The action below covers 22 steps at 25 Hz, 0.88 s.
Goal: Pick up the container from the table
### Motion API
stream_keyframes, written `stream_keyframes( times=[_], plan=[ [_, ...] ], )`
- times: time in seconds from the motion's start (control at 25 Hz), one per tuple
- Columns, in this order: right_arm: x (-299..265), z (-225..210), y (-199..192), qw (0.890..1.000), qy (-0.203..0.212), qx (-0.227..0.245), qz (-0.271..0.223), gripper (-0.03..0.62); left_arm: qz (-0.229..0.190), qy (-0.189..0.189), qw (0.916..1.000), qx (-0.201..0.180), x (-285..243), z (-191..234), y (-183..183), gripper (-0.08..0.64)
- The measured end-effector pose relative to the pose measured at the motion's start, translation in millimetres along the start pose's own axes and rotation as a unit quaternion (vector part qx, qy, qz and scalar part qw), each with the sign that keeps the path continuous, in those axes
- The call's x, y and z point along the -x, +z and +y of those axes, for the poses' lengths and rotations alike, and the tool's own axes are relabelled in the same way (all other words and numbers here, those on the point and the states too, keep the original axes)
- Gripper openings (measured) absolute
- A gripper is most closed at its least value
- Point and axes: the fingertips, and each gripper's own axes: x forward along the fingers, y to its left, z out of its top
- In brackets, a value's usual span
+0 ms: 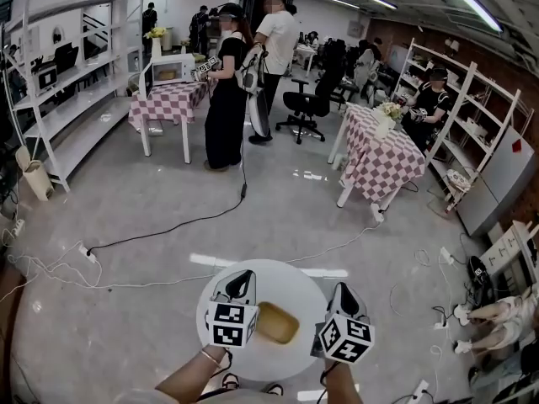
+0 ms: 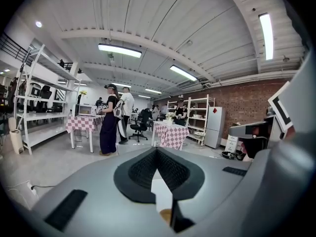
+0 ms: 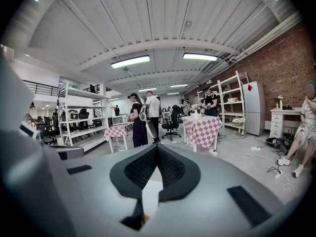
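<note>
Left gripper [image 1: 242, 277], noted first: jaws fully together, tips meeting in a point in its own view [image 2: 157, 150], nothing clamped between them. Right gripper [image 1: 341, 289]: same reading, jaws closed tip to tip [image 3: 157, 147], empty. Both hang over the round white table [image 1: 282, 278], pointing away from me and slightly downward, side by side with a gap between them.

Container [image 1: 277, 323]: tan, shallow, rounded corners. It sits on the table in that gap, right of the left gripper and left of the right one, back from the tips and level with the marker cubes. The left cube overlaps its edge as seen from above; contact not determinable. A sliver of the container [image 2: 166, 215] shows beneath the closed left jaws, low and right of the tip.

Beyond the tips, well off: checked table [image 2: 170, 134], person in dark clothes [image 2: 108, 126].
</note>
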Motion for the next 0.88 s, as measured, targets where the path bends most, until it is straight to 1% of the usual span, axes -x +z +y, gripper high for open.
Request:
stream_keyframes(
  times=[0.32,0.48,0.72,0.88],
  plan=[
    [1.8,-13.5,-24.7,0.999,0.003,-0.002,0.032,0.025,0.032,0.009,0.9993,0.018,2.6,-10.9,-27.0,0.012],
    [-2.6,-19.5,-42.3,0.999,0.005,-0.008,0.048,0.025,0.048,0.015,0.9987,0.013,-3.1,-13.2,-43.5,0.012],
    [-12.3,-15.3,-69.1,0.996,0.018,-0.009,0.081,0.025,0.087,0.034,0.9954,0.022,-5.8,-3.7,-74.4,0.012],
    [-15.3,-17.1,-90.1,0.994,0.024,-0.014,0.105,0.025,0.109,0.04,0.9929,0.023,-4.6,-4.9,-92.2,0.012]
  ],
)
